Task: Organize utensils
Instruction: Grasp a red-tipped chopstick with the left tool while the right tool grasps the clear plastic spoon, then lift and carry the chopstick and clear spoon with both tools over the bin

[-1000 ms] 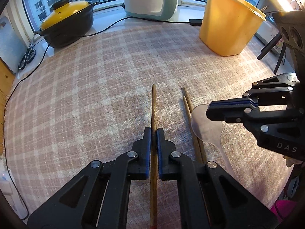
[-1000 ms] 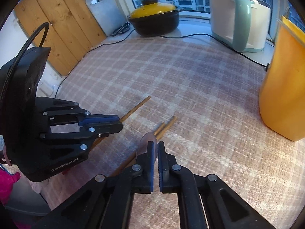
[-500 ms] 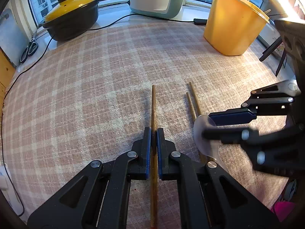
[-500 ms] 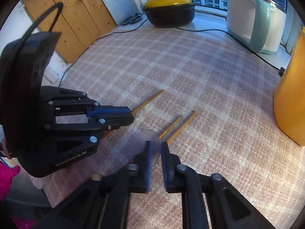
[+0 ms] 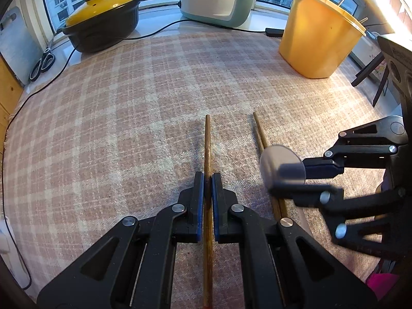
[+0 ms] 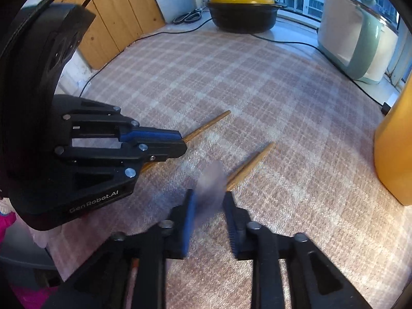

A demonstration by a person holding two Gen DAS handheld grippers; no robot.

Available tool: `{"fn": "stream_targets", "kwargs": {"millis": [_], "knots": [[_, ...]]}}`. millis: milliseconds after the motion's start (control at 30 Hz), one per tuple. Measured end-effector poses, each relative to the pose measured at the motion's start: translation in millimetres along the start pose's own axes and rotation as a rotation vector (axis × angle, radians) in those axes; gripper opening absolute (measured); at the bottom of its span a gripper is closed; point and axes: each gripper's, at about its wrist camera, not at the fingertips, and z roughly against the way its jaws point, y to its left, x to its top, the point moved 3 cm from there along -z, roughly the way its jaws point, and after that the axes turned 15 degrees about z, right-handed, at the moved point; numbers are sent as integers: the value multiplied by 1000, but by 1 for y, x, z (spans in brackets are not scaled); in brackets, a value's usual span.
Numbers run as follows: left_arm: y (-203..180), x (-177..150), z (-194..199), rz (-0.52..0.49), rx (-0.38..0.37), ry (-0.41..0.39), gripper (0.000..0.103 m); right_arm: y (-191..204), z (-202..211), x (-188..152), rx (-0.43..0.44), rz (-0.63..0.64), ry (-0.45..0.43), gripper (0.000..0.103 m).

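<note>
two containers stand at the far side of a pink plaid cloth (image 5: 128, 128): a yellow plastic bucket (image 5: 319, 41) at far right with thin stick ends poking above its rim, and a black pot with a closed yellow lid (image 5: 100, 23) at far left. near centre, the left gripper (image 5: 207, 180) is clenched on a wooden chopstick (image 5: 207, 141) that runs out beyond its tips. to its right, a pair of chopsticks (image 5: 260, 134) lies on the cloth. the right gripper (image 6: 208, 203) is closing, with a blurred translucent spoon (image 5: 282, 166) between its jaws; whether the pads press on the spoon i cannot tell.
</note>
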Motion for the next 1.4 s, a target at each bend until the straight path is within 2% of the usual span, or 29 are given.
{"fn": "stream_targets", "kwargs": {"millis": [200,500,1033,1400], "knots": [[-1,1,5,7,-5,-9,4,-4,4,1,21,-16,-7,3],[-2,5,19,45,-50,-32,3,-21,23,-5,44,-108,-63,2],[-38,56,83,83,-211,-201,4,-67,130,-15,-140,-176,-268,2],[-91,105,103,90,-324,-303,4,-112,202,-25,-283,-231,-377,3]]}}
